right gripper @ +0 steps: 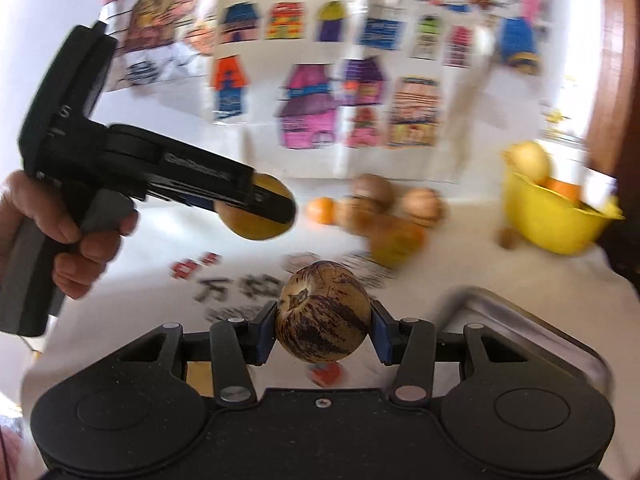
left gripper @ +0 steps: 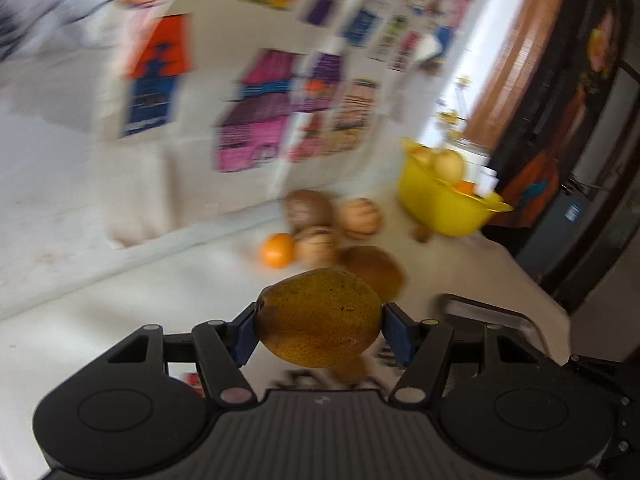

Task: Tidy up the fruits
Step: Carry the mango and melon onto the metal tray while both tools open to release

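Now I am holding one fruit in each of my two grippers above the white table point(right gripper: 140, 256).

Only my right wrist view is showing my left gripper point(right gripper: 256, 208) from outside, with a hand point(right gripper: 68, 232) wrapping its grip; my left view is showing the same gripper point(left gripper: 318, 328) clamping a speckled yellow-brown mango point(left gripper: 320, 316) squarely between both blue pads point(left gripper: 245, 334). My right gripper point(right gripper: 323, 330) is squeezing a striped round melon point(right gripper: 323, 312) between its pads, centred in the jaws. Ahead, loose fruit is lying in a blurred cluster, an orange point(right gripper: 321, 210) at its left end. Further right, the yellow bowl point(right gripper: 556, 220) is sitting near the table's right edge, already carrying fruit. A metal tray point(right gripper: 532, 332) is lying just right of my right jaws, and bare tabletop is lying open between me and the cluster.
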Demonstrator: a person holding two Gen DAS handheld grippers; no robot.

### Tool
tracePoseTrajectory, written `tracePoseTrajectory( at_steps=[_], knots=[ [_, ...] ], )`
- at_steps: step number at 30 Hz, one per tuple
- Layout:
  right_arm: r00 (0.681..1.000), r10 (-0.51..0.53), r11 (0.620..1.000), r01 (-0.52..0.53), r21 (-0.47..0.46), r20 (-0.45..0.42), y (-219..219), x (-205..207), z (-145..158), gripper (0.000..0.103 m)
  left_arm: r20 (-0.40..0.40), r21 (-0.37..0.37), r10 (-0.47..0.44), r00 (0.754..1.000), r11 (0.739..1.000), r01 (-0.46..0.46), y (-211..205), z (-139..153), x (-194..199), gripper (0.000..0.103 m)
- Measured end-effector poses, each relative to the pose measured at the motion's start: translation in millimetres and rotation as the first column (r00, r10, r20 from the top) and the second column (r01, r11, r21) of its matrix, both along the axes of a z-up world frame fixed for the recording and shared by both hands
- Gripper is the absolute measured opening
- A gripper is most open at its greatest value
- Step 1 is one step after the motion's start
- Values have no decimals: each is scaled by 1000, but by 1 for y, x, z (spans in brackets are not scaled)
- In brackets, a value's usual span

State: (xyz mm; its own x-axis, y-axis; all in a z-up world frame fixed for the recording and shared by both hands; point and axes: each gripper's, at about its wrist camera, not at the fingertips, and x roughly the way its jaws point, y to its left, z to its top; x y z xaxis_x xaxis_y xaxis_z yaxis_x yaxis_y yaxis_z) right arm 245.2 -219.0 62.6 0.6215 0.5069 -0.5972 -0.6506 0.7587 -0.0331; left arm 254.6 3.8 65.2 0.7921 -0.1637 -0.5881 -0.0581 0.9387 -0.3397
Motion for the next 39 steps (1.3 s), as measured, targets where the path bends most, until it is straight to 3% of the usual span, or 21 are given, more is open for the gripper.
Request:
tracePoseTrajectory(
  at_steps=[9,18,32,39],
  knots=[
    [981,-179,981,183,-57,80,-89,13,-14,49,-4,-21,-125,992,992,125,-84,-1,31,68],
    [956,-279,957,285,-52,88,-145,64,-36,49,4,-5,-242,970,970,242,-143,-19,72,68],
    [972,-217,968,226,-109,90,-139,88,-64,50,-39,-3,-290,956,957,290,-164,-47,99,68],
    [971,-226,969,232,-85,80,-140,88,-66,50,-55,-3,-280,958,960,280,-164,-51,101,68]
  ],
)
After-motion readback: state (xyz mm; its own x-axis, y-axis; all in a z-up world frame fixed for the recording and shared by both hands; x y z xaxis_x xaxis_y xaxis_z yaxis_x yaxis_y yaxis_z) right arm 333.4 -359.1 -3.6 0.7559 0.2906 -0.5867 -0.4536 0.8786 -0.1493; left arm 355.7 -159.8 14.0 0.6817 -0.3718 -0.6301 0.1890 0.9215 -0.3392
